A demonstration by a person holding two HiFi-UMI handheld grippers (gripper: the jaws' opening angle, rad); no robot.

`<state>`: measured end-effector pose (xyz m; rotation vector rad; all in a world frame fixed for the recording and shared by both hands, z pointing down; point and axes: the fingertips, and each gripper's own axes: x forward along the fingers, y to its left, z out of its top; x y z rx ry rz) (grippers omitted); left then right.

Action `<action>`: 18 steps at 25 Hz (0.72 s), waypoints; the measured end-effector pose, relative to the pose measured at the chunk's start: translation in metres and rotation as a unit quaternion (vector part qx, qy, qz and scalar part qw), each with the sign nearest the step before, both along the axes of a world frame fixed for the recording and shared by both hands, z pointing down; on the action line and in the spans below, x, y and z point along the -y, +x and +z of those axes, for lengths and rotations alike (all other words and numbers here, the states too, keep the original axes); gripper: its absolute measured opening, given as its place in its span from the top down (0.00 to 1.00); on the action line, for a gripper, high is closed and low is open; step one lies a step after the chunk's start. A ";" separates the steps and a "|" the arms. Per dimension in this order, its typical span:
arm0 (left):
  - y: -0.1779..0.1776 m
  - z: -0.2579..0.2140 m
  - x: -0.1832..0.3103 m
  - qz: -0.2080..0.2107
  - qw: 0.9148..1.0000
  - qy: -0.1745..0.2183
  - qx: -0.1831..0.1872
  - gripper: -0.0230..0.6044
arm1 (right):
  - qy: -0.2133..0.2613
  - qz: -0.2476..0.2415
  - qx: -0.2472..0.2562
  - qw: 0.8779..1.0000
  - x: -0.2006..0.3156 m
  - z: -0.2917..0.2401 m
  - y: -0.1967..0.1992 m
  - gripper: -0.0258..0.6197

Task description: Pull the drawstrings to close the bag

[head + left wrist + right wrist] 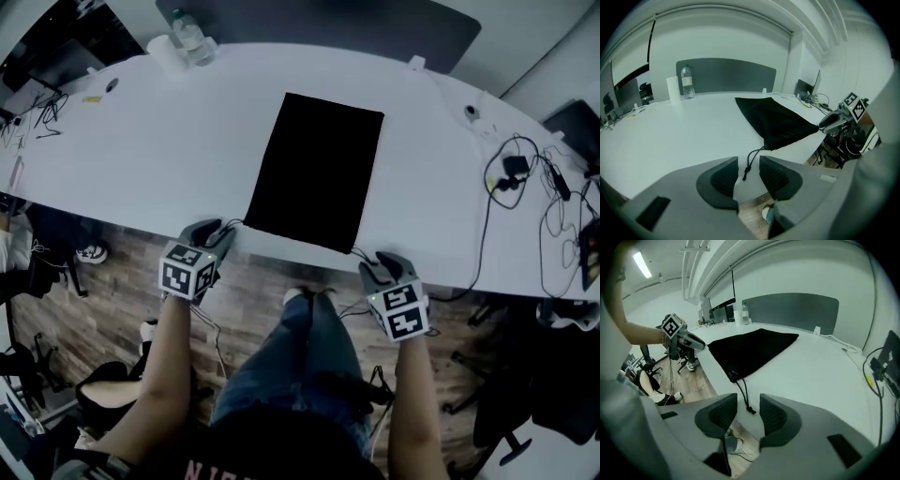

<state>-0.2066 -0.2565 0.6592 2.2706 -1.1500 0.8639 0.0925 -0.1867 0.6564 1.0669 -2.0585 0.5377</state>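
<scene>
A flat black drawstring bag (316, 172) lies on the white table (150, 159), its mouth toward the near edge. My left gripper (217, 238) sits at the bag's near left corner; in the left gripper view its jaws stand apart around the knotted end of the left drawstring (749, 164), pads not pressing it. My right gripper (375, 265) is at the near right corner. Its jaws are also apart, and the right drawstring (744, 398) with its knot lies loose on the table between them. The bag (776, 119) (747, 348) shows in both gripper views.
A water bottle (190, 36) and a white paper roll (167, 52) stand at the table's far left. Black cables and a charger (514, 171) lie at the right. More cables (37, 117) sit at the far left. Office chairs stand on the wood floor below.
</scene>
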 end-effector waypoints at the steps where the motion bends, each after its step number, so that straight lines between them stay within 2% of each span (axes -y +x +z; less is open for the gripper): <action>1: 0.000 0.000 0.001 -0.003 1.000 0.000 0.001 0.75 | 0.002 -0.002 -0.002 1.000 0.000 0.000 0.000 0.74; 8: -0.001 0.002 0.001 -0.019 1.000 -0.004 0.020 0.78 | 0.012 0.013 -0.006 1.000 -0.003 0.001 0.004 0.76; 9: -0.001 0.002 0.002 -0.022 0.999 -0.005 0.022 0.83 | 0.012 0.013 -0.010 1.000 -0.003 0.000 0.005 0.79; 11: -0.001 0.002 0.002 -0.026 0.999 -0.006 0.027 0.91 | 0.017 0.011 -0.024 0.999 -0.004 0.000 0.008 0.93; 18: 0.002 0.001 0.003 -0.017 0.999 -0.008 0.045 0.93 | 0.011 -0.001 -0.049 0.999 -0.001 -0.002 0.008 0.95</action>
